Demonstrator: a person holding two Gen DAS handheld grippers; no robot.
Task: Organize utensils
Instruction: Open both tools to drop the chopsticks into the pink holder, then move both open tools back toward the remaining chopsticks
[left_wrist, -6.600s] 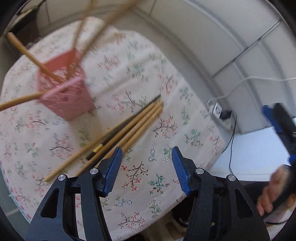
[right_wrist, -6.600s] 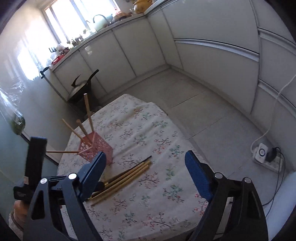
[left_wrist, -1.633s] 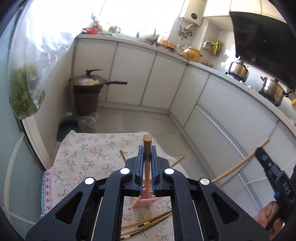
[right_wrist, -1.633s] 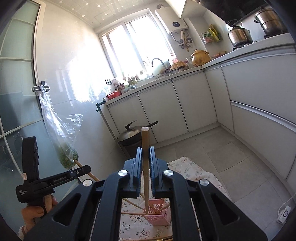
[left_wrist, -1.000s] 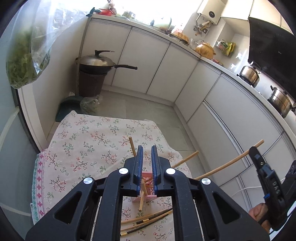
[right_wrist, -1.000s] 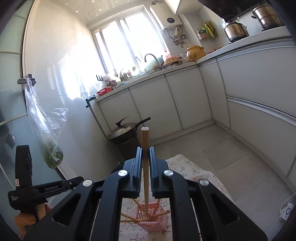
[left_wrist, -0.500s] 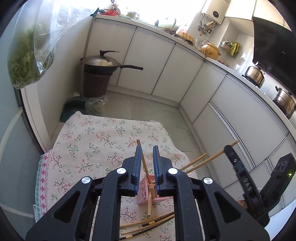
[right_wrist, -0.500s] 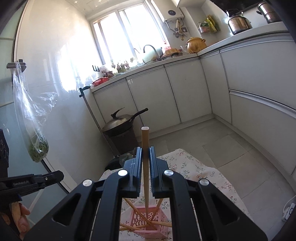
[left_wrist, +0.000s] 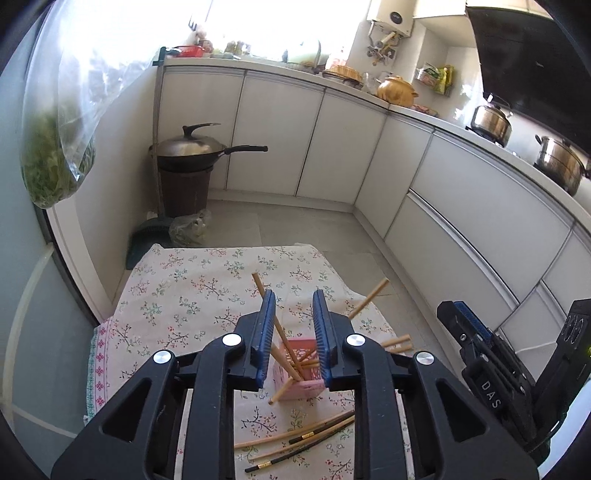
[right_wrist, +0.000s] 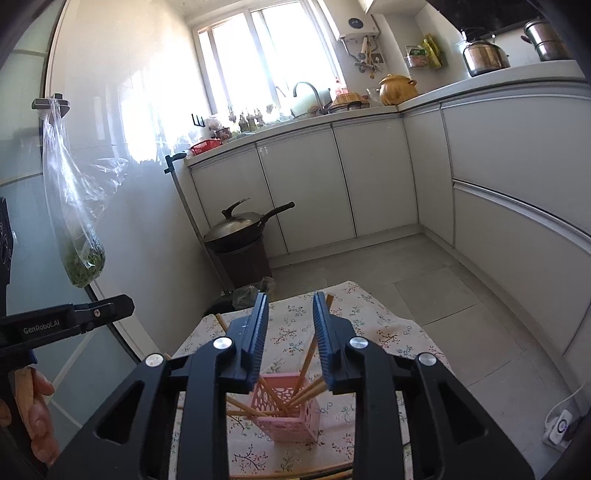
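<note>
On the flowered counter stands a pink basket, with several wooden chopsticks leaning out of it in different directions. Just above it, the left hand-held gripper has its jaws a little apart after just opening; one chopstick passes between the pads, but they do not press it. The right hand-held gripper has also just opened, slightly wider, and it holds nothing. Near the basket, on the near side, more chopsticks lie flat on the cloth, some of them dark.
</note>
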